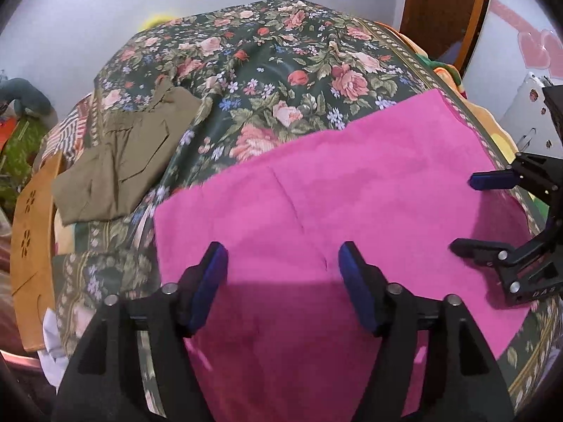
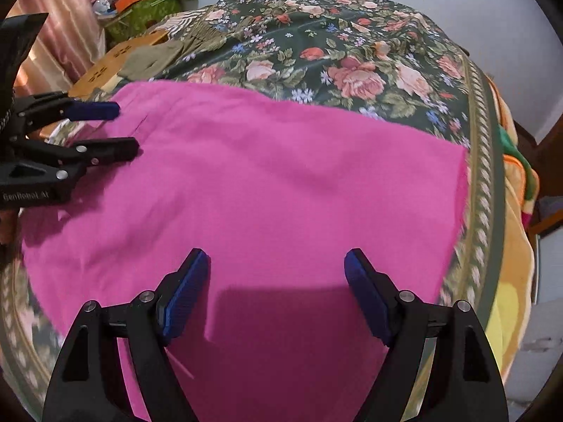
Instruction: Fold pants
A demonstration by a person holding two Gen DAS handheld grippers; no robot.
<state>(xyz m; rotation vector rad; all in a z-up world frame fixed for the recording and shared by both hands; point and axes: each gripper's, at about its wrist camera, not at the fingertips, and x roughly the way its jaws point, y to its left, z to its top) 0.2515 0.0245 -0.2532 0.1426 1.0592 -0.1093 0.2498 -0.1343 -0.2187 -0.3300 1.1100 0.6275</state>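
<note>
Bright pink pants lie spread flat on a floral bedspread; they also show in the right wrist view. My left gripper is open and empty, hovering above the near part of the pink cloth. My right gripper is open and empty too, above the cloth's near right part. The right gripper also shows at the right edge of the left wrist view, and the left gripper at the left edge of the right wrist view.
Folded olive-green pants lie on the bed to the left, next to a wooden board with cut-outs. A cluttered green box stands beyond the bed. A wooden door and a white wall stand behind.
</note>
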